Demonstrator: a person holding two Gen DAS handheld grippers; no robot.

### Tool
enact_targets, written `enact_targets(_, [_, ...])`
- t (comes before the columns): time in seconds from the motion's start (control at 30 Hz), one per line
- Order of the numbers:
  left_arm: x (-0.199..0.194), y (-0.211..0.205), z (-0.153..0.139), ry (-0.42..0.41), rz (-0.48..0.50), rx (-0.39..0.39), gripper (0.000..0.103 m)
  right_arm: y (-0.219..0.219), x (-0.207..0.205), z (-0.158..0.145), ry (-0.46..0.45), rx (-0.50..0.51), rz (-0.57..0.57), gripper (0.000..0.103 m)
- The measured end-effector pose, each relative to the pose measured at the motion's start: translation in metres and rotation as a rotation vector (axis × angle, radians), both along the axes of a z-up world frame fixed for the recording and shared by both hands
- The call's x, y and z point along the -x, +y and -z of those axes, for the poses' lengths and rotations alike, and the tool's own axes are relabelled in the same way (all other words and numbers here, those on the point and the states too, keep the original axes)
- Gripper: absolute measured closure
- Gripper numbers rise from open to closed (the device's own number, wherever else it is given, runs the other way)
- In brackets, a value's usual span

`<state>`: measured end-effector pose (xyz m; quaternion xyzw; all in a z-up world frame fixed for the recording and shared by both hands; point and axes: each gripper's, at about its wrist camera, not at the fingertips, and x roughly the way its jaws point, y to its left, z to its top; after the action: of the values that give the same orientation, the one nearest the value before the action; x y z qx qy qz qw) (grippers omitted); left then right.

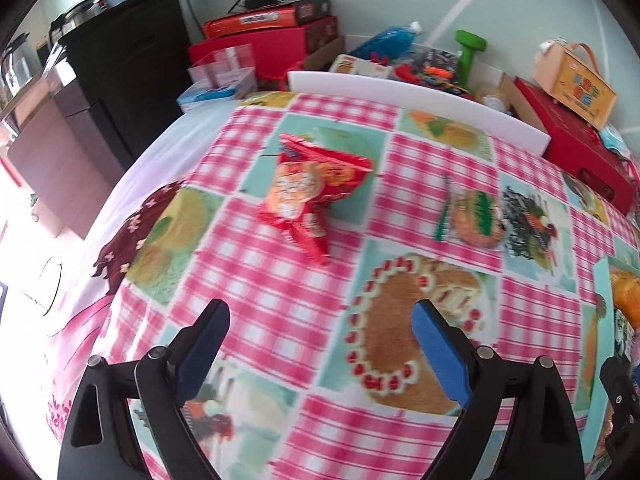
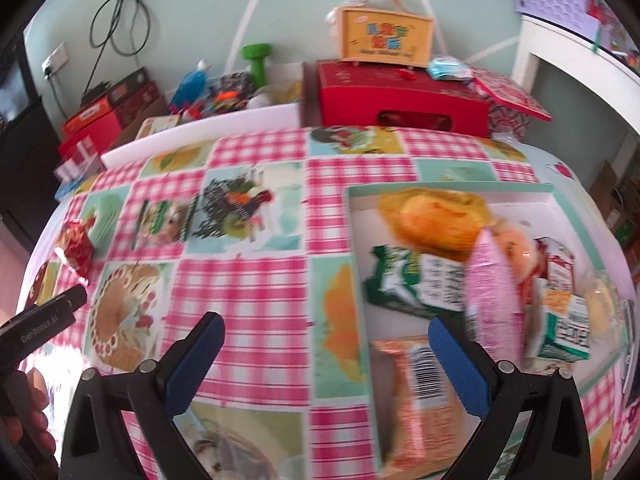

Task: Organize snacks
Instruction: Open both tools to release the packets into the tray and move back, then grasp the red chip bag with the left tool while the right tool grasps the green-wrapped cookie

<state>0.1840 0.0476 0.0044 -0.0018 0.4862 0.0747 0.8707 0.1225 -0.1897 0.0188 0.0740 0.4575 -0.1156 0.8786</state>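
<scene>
While the left gripper [image 1: 320, 344] is hanging wide and empty short of one red snack packet [image 1: 316, 196] lying loose on the bench [image 1: 280, 300], the right gripper [image 2: 326, 350], likewise wide and empty, is hovering beside the tray [image 2: 448, 191] already holding most snacks.

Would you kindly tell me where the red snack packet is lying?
The red snack packet lies alone on the pink checked tablecloth, centre of the left wrist view.

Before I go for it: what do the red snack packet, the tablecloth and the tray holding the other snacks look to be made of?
Red snack packet: thin glossy plastic film, judging by its crinkles and crimped ends. Tablecloth: probably wipe-clean vinyl or oilcloth, since it lies smooth with a printed pattern, though blur leaves that open. Tray: matte white with a mint rim, likely cardboard or plastic; can't tell.
</scene>
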Motion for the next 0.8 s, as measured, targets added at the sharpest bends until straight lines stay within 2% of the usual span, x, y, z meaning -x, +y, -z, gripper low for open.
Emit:
enact_targets(0.33, [0.001,0.035,0.005,0.01,-0.047,0.0,0.01,0.042,-0.018,0.019,0.044,0.003,-0.069,0.0])
enact_targets(0.67, [-0.008,0.043,0.011,0.016,-0.053,0.025,0.01,0.068,-0.03,0.036,0.056,0.042,-0.135,0.0])
enact_targets(0.8, [-0.016,0.043,0.01,0.005,-0.048,0.024,0.01,0.072,-0.034,0.038,0.035,0.06,-0.149,0.0])
